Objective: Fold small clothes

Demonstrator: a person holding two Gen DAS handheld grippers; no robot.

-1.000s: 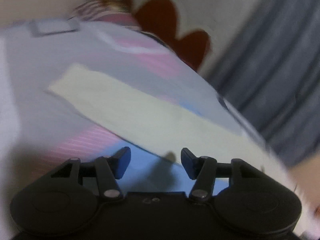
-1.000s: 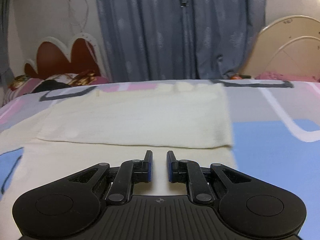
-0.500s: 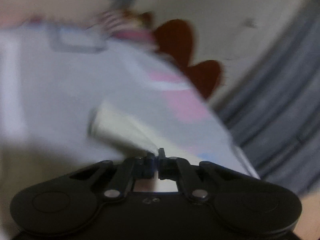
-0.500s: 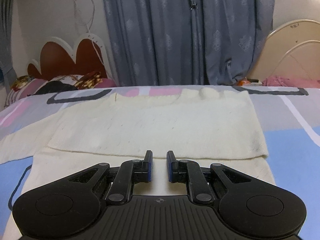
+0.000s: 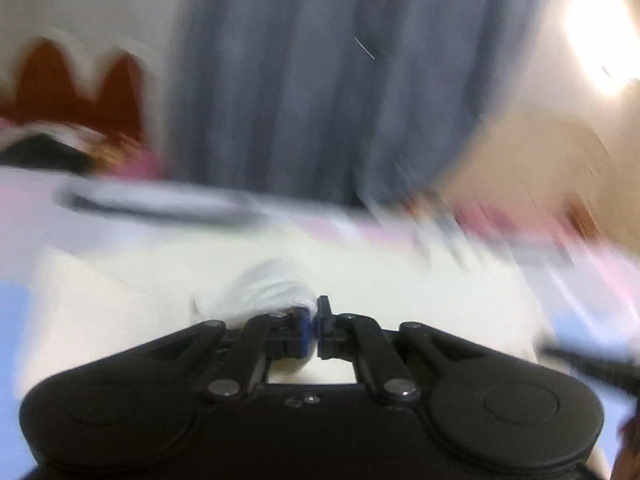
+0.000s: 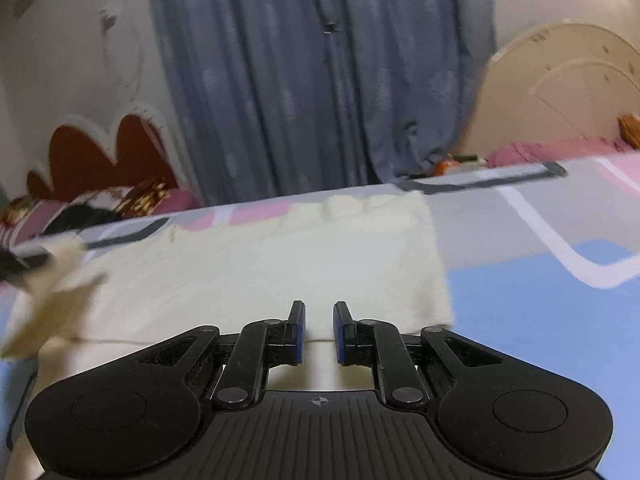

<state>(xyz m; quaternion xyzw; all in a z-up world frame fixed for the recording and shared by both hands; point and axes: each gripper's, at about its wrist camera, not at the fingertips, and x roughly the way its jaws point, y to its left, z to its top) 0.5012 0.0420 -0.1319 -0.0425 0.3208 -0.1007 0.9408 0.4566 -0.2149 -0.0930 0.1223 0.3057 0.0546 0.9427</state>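
Observation:
A cream knit garment [image 6: 304, 256] lies spread on the bed, one side folded over the body. My left gripper [image 5: 314, 320] is shut on the garment's sleeve end [image 5: 268, 288], which bunches up just past the fingertips; the view is motion-blurred. The lifted sleeve [image 6: 52, 280] shows blurred at the left of the right wrist view. My right gripper [image 6: 319, 320] hovers low over the garment's near edge, its jaws a little apart with nothing between them.
The bed cover [image 6: 540, 280] has grey, pink, blue and white blocks. A red scalloped headboard [image 6: 108, 152] and pillows [image 6: 100, 204] are at far left. Blue-grey curtains [image 6: 312, 80] hang behind. A cream round board [image 6: 560, 88] leans at far right.
My left gripper closed on the sleeve end and swung it up and across toward the garment body. The right gripper shifted slightly; its view tilted.

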